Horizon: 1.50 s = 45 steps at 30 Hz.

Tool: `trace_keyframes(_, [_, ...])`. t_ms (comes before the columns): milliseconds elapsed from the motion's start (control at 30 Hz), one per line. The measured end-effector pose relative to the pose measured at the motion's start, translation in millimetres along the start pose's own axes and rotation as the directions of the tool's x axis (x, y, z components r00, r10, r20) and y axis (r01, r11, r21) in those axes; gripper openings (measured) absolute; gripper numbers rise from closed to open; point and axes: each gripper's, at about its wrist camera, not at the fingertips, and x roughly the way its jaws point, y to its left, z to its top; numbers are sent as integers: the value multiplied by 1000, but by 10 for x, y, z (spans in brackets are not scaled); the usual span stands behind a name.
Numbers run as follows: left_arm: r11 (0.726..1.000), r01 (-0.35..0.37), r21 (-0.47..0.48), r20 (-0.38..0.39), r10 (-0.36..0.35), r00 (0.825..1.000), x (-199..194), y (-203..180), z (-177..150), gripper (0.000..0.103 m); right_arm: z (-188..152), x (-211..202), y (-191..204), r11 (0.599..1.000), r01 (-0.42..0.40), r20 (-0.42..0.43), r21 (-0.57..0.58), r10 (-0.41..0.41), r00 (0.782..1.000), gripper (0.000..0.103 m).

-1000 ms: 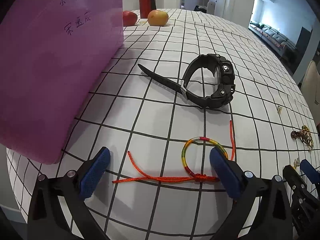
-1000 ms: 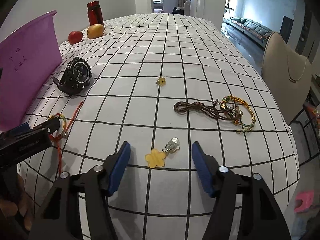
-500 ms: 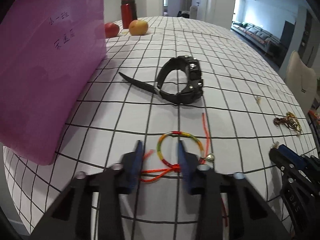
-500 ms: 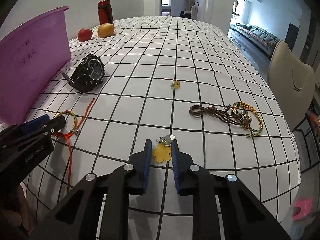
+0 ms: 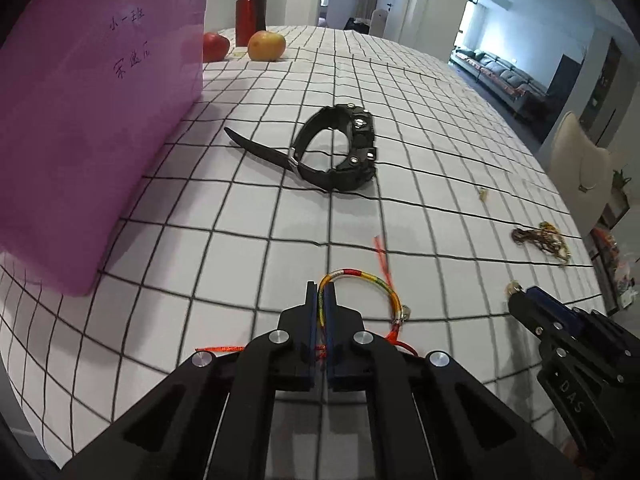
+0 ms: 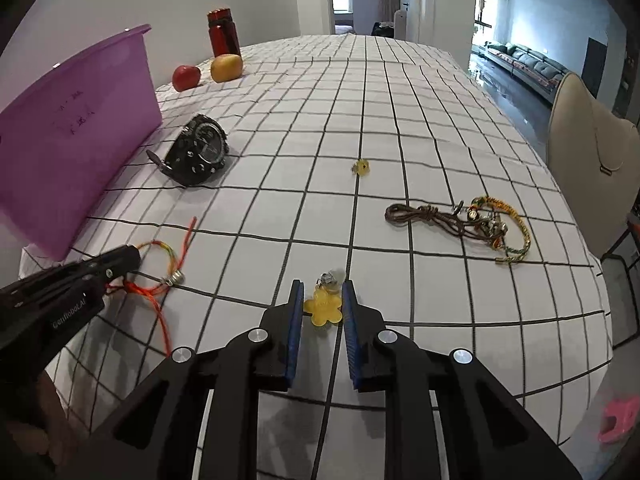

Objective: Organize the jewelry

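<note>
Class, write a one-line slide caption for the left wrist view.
Left gripper shut on the rainbow cord bracelet, with the black watch and purple bin beyond on the checked tablecloth.

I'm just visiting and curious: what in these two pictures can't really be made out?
- Inside of the purple bin: both views show only its outer wall.
- Handwriting on the bin: too small in the right view.
- Small yellow piece: too tiny in the left view.
- Flower charm: whether the right gripper touches it is unclear.
</note>
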Motion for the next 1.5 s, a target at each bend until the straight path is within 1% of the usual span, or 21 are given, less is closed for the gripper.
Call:
trace_keyframes(133, [1000, 8, -2, -8, -8, 1000, -164, -74, -14, 4, 41, -133, 6, 999, -29, -3, -20, 29, 1000, 19])
trace_keyframes(267, [1000, 2, -11, -1, -2, 1000, -369, -121, 50, 4, 130, -283, 24, 997, -54, -4, -49, 54, 999, 19])
trace_keyframes(367, [1000, -8, -26, 19, 8, 1000, -594, -136, 154, 4, 239, -448, 56, 994, -73, 6, -84, 74, 997, 19])
trace_keyframes(467, [999, -20, -50, 46, 23, 999, -902, -154, 276, 4, 384, -657, 99, 988, -103, 25, -117, 106, 994, 19])
trace_keyframes(567, [997, -21, -79, 66, 26, 997, -1145, -114, 425, 4, 554, -862, 163, 978, -144, 46, -148, 152, 987, 19])
trace_keyframes(700, [991, -50, -121, 124, 65, 990, -1473, 4, 596, 4, 785, -1077, 365, 956, -199, 76, -217, 219, 973, 19])
trace_keyframes(800, [985, -66, -161, 162, 92, 983, -1708, 176, 750, 4, 979, -1185, 569, 937, -228, 90, -266, 260, 961, 19])
trace_keyframes(867, [980, -72, -185, 177, 106, 978, -1833, 324, 861, 4, 1142, -1251, 759, 922, -263, 94, -286, 300, 949, 19])
trace_keyframes(967, [974, -102, -203, 220, 147, 964, -2038, 606, 1054, 4, 1346, -1307, 1040, 903, -292, 112, -314, 341, 933, 19])
trace_keyframes(1000, [972, -111, -208, 237, 160, 958, -2109, 758, 1142, 4, 1429, -1324, 1175, 896, -302, 123, -325, 357, 926, 16])
trace_keyframes(1033, [971, -114, -212, 244, 166, 956, -2143, 843, 1188, 4, 1500, -1332, 1294, 890, -311, 130, -333, 370, 920, 7])
trace_keyframes(1067, [969, -120, -217, 249, 174, 953, -2174, 996, 1268, 4, 1571, -1328, 1411, 887, -313, 131, -340, 375, 918, 0])
trace_keyframes(1167, [968, -126, -218, 248, 180, 952, -2208, 1308, 1418, 4, 1767, -1271, 1788, 874, -340, 128, -347, 403, 906, 0])
trace_keyframes(1233, [968, -145, -203, 257, 196, 946, -2212, 1546, 1514, 4, 1860, -1230, 2009, 867, -345, 127, -359, 412, 902, 0])
trace_keyframes(1267, [969, -157, -193, 258, 204, 944, -2189, 1657, 1557, 4, 1918, -1184, 2181, 861, -346, 125, -373, 416, 901, 0])
trace_keyframes(1300, [969, -160, -188, 252, 205, 946, -2163, 1740, 1586, 4, 1951, -1147, 2289, 858, -347, 122, -379, 418, 900, 0])
trace_keyframes(1367, [969, -154, -192, 219, 195, 956, -2040, 1963, 1650, 4, 2024, -1035, 2492, 854, -357, 104, -377, 423, 900, 0])
trace_keyframes(1400, [969, -153, -193, 210, 193, 958, -2001, 2023, 1663, 4, 2058, -959, 2591, 853, -366, 91, -371, 426, 900, 0])
trace_keyframes(1500, [966, -161, -201, 166, 195, 967, -1793, 2294, 1702, 4, 2140, -759, 2825, 854, -375, 52, -360, 420, 906, 0])
